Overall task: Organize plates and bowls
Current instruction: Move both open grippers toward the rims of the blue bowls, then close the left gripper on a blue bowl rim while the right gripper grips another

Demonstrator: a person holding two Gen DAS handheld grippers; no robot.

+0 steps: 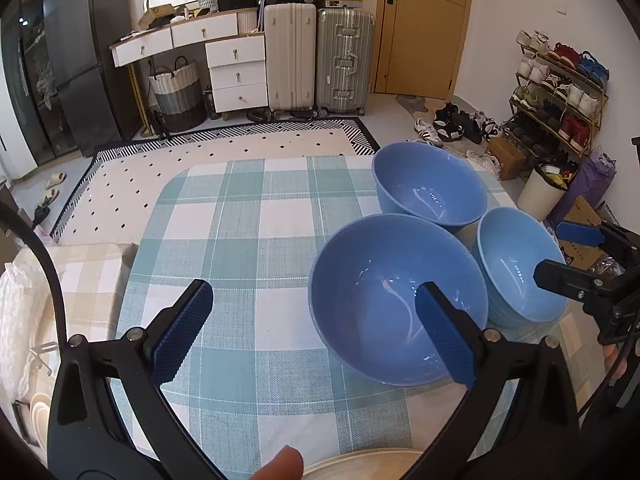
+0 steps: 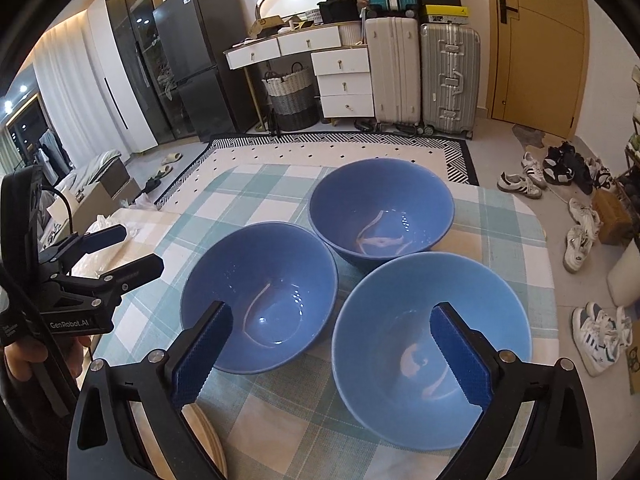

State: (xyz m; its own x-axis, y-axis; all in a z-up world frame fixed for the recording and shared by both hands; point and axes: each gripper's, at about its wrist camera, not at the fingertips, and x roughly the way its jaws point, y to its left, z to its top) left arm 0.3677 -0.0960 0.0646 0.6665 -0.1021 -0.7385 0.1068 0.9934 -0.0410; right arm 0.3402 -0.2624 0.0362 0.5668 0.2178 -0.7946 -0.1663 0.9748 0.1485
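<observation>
Bowls: three blue bowls [image 2: 382, 210] [image 2: 258, 296] [image 2: 430, 348] close together on the checked bench [image 1: 240, 240].
Left tool [image 1: 312, 328]: wide, empty, near bowl.
Right tool [image 2: 332, 352]: wide, empty, over bowls.

- Three bowls sit close together in a triangle on the table [image 2: 516, 216], on its right part.
- The far bowl [image 2: 382, 216] stands behind the other two.
- The left bowl [image 2: 258, 296] lies in front of the far bowl, to its left.
- The right bowl [image 2: 430, 348] lies in front of the far bowl, to its right, nearest the table's front edge.
- A wooden plate [image 2: 208, 436] lies at the front edge, left of the right bowl.
- Suitcases [image 2: 424, 68] stand on the floor well behind the table.
</observation>
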